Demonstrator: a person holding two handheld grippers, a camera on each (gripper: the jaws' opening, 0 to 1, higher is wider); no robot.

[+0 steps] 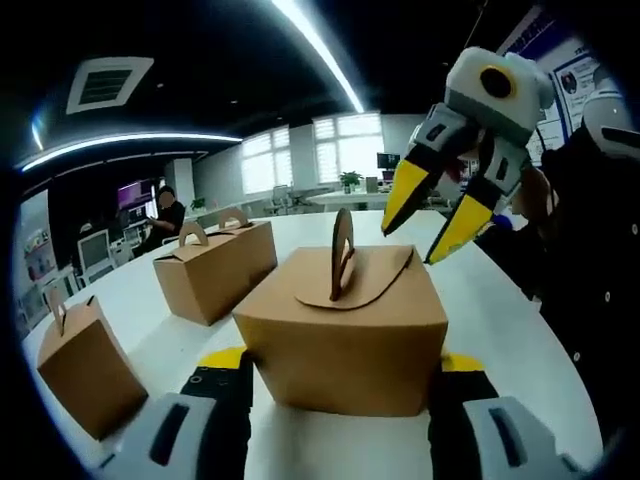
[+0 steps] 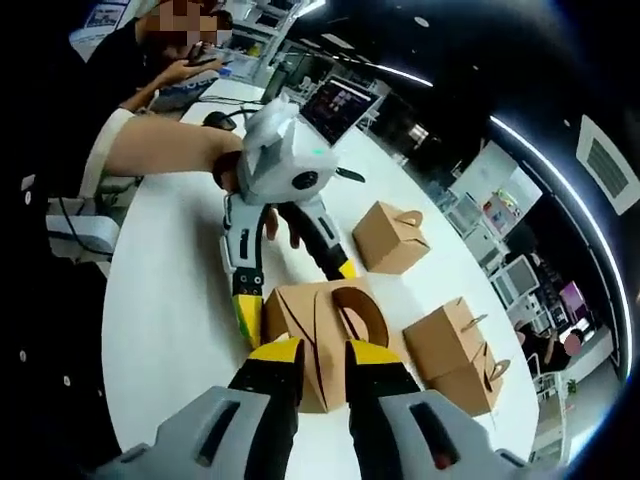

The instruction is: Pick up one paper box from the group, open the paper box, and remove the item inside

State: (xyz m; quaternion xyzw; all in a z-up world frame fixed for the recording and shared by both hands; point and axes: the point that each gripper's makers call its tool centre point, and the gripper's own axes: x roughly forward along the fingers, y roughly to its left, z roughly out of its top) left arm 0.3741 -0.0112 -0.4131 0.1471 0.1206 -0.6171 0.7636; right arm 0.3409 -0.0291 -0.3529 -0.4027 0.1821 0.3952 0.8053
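Kraft paper box (image 1: 345, 335), lid shut, handle upright, clamped by left gripper (image 1: 340, 385); right gripper (image 1: 432, 225) apart, empty, approx. above handle.

The left gripper view looks low and level across the surface (image 1: 500, 330), very close to the paper box (image 1: 345, 335) between its jaws. The right gripper view looks steeply down on that same box (image 2: 315, 330), just beyond its jaws.

Left hand-held gripper (image 1: 340, 385): jaws clamp the paper box (image 1: 345, 335) from both sides. Right hand-held gripper (image 1: 432, 228): jaws parted, poised above the box's handle.
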